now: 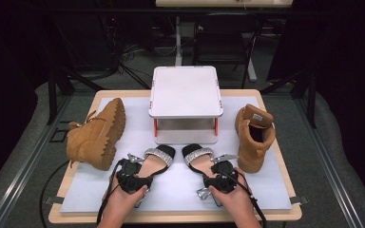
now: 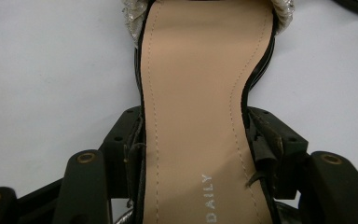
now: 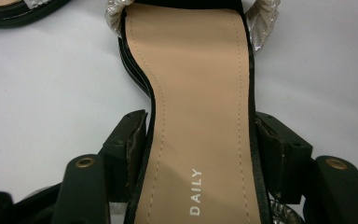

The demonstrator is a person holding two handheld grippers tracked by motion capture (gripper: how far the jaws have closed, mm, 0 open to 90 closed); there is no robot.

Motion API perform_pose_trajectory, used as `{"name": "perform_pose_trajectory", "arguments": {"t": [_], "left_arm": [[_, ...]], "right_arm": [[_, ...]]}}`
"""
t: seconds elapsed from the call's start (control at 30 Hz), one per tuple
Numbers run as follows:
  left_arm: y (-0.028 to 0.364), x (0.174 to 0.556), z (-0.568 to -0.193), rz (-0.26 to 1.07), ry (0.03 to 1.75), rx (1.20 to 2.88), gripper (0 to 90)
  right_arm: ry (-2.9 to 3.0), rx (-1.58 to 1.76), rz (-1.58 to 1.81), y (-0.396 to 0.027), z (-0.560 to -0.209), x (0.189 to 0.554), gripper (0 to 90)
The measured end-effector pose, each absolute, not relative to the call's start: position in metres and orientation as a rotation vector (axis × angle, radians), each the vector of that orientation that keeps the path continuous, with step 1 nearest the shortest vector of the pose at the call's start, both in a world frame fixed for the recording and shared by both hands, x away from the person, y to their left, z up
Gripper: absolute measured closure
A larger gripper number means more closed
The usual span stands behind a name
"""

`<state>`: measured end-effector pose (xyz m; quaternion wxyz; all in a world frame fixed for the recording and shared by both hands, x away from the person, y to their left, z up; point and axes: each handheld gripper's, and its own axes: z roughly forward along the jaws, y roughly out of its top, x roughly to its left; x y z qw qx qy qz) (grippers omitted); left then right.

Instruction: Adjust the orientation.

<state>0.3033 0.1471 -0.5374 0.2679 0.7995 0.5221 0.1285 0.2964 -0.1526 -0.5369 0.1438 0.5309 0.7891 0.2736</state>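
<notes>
High view: two black sandals with silver toe straps lie on the white mat of the bench (image 1: 266,197), toes pointing away from the person, in front of a small white shelf stand (image 1: 185,92). The left tongs (image 1: 132,176) sit over the heel end of the left sandal (image 1: 158,158), and the right tongs (image 1: 222,176) sit over the heel end of the right sandal (image 1: 196,157). A tan boot (image 1: 97,134) lies on its side at the left of the mat; a second tan boot (image 1: 254,135) stands upright at the right. Left gripper view: the left sandal's tan insole (image 2: 196,116) runs up the middle between the two black jaws, whose pads press against the sole's edges on both sides at the narrow waist; the left tongs are closed on this sandal. Right gripper view: the right sandal's insole (image 3: 198,116), printed "DAILY", lies likewise between the jaws, both pads meeting its edges; the right tongs grip it. A part of the other sandal (image 3: 18,11) shows at the upper left corner.
</notes>
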Motion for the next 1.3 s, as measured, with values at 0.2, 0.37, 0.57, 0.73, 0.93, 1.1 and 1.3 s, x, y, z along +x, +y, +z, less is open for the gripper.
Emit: {"name": "perform_pose_trajectory", "arguments": {"t": [0.2, 0.37, 0.57, 0.73, 0.93, 1.1, 1.3], "left_arm": [[0.148, 0.304, -0.538, 0.348, 1.405, 2.151, 41.4], [0.149, 0.304, -0.537, 0.338, 1.406, 2.151, 41.5], [0.149, 0.303, -0.538, 0.343, 1.403, 2.148, 41.6], [0.149, 0.303, -0.536, 0.341, 1.398, 2.152, 41.6], [0.149, 0.302, -0.532, 0.341, 1.389, 2.144, 41.6], [0.148, 0.301, -0.527, 0.347, 1.374, 2.139, 41.6], [0.148, 0.301, -0.525, 0.365, 1.374, 2.131, 41.6]], "right_arm": [[2.265, 1.539, 0.808, -0.153, -0.537, 0.296, 38.7], [2.254, 1.545, 0.817, -0.154, -0.537, 0.295, 38.9], [2.247, 1.552, 0.837, -0.156, -0.537, 0.294, 39.1], [2.241, 1.555, 0.833, -0.158, -0.537, 0.294, 39.2], [2.241, 1.56, 0.814, -0.16, -0.536, 0.294, 39.7], [2.241, 1.563, 0.818, -0.16, -0.535, 0.294, 40.0], [2.235, 1.564, 0.811, -0.161, -0.534, 0.293, 40.4]]}}
